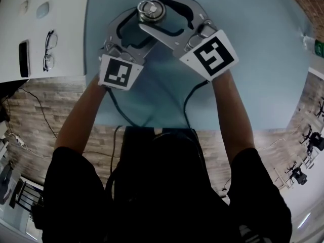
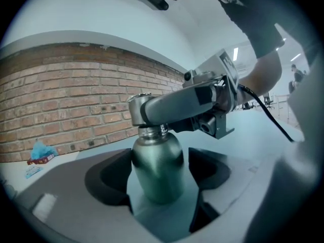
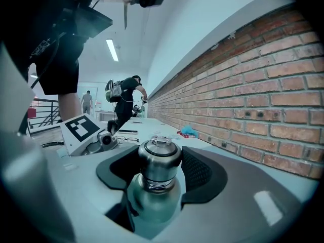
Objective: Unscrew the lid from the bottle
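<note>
Bracketing bottle (image 2: 157,166) body, left fingers (image 2: 109,178) wide, not pressing; right fingers (image 3: 202,173) clamping lid (image 3: 159,158).

White table (image 1: 66,29) adjoins the left edge of the pale blue table (image 1: 263,85).
- Eyeglasses (image 1: 49,49) lie open, towards the white table's near edge.
- Black phone (image 1: 23,58) is left of the eyeglasses and apart from them.
- Two small pale objects (image 1: 43,9) sit further back; too small to identify.
- Crumpled blue item (image 3: 188,130) lies with a flat red item (image 3: 183,134) just beside it, at the white table's edge along the brick wall (image 3: 243,100).

Background: person in black with backpack (image 3: 125,103); second person (image 3: 87,101) further off. Ceiling strip light (image 3: 112,50) is lit. Office chairs (image 1: 314,140) stand on the wood-pattern floor (image 1: 30,115), and a cable (image 1: 45,118) lies across it.
</note>
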Demonstrator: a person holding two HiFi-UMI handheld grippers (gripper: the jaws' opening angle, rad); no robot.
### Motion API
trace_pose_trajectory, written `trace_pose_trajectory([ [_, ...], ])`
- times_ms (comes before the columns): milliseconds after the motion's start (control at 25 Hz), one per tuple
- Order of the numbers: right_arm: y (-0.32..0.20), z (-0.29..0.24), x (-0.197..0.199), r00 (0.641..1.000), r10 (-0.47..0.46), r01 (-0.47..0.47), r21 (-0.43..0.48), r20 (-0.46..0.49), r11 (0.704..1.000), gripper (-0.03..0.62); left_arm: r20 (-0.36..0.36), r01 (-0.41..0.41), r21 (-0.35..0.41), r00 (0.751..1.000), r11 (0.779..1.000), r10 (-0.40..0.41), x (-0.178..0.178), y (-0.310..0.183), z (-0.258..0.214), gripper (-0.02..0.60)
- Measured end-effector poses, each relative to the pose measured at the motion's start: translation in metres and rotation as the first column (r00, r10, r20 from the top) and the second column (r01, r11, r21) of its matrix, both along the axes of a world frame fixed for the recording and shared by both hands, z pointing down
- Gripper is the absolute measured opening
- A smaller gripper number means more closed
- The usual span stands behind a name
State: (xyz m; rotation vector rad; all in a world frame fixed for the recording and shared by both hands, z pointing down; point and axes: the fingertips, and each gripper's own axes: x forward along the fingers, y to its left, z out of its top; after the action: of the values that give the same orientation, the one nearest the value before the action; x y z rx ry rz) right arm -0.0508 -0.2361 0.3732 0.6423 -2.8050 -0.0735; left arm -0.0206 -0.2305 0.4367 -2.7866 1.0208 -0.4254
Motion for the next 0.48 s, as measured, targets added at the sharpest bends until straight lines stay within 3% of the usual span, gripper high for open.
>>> trace_pose_trajectory([
  [480, 0.004, -0.013, 0.006, 1.0, 0.026, -0.026, 0.023, 0.014, 0.999, 0.264, -0.006, 0.076, 0.008, 0.997, 0.997, -0.076, -0.014, 0.002, -0.007, 0.357],
])
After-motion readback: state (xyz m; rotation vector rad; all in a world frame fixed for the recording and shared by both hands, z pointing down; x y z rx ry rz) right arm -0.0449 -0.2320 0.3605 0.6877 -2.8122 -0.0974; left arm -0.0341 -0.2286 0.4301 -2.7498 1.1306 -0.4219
